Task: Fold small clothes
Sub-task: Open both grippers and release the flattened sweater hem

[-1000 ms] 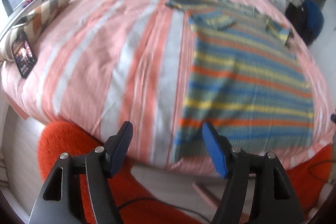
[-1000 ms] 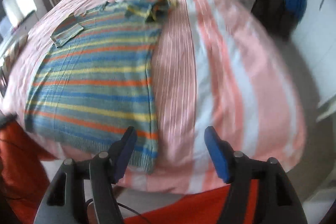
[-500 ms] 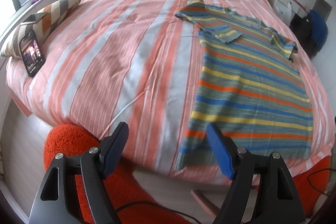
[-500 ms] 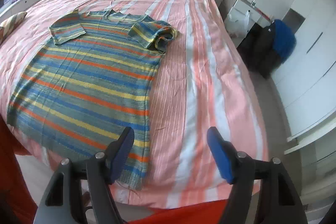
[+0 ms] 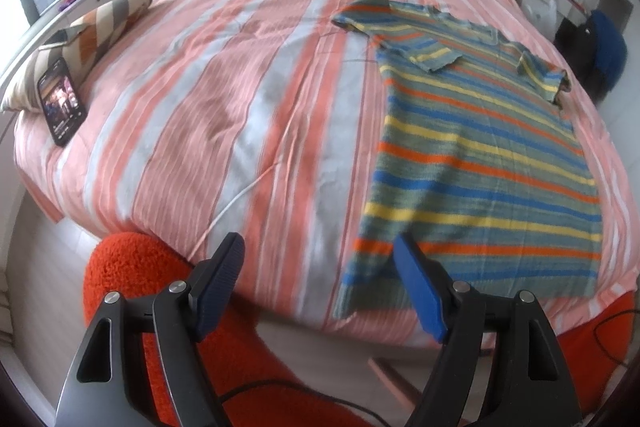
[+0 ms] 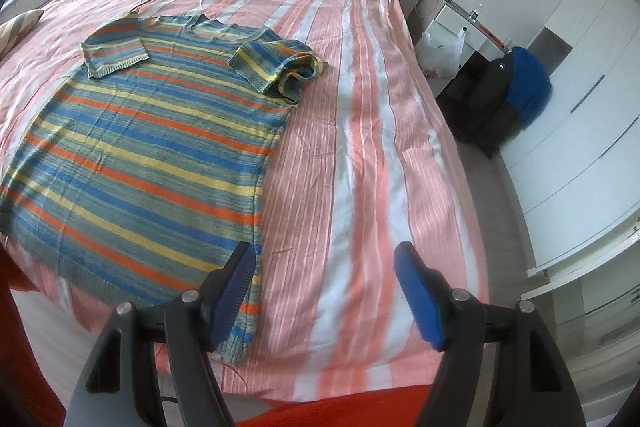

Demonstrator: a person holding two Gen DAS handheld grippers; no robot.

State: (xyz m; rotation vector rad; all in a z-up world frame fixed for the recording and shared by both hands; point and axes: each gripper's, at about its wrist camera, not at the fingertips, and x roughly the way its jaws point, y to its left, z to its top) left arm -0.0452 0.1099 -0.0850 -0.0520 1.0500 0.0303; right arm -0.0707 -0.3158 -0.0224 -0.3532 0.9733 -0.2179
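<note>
Striped knit shirt (image 5: 476, 163) lies flat on the bed (image 5: 240, 107), both sleeves folded in, hem toward us. Left gripper (image 5: 320, 281) has just been widening and hangs empty above the hem's left corner; right gripper (image 6: 324, 285) stands wide and empty above the right one. Best to pinch both hem corners evenly, then lift together toward the collar.

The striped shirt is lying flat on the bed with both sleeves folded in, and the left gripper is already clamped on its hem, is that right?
Not quite. The left gripper is open and holds nothing, as the left wrist view shows. The striped shirt does lie flat on the bed with both sleeves folded in.
</note>
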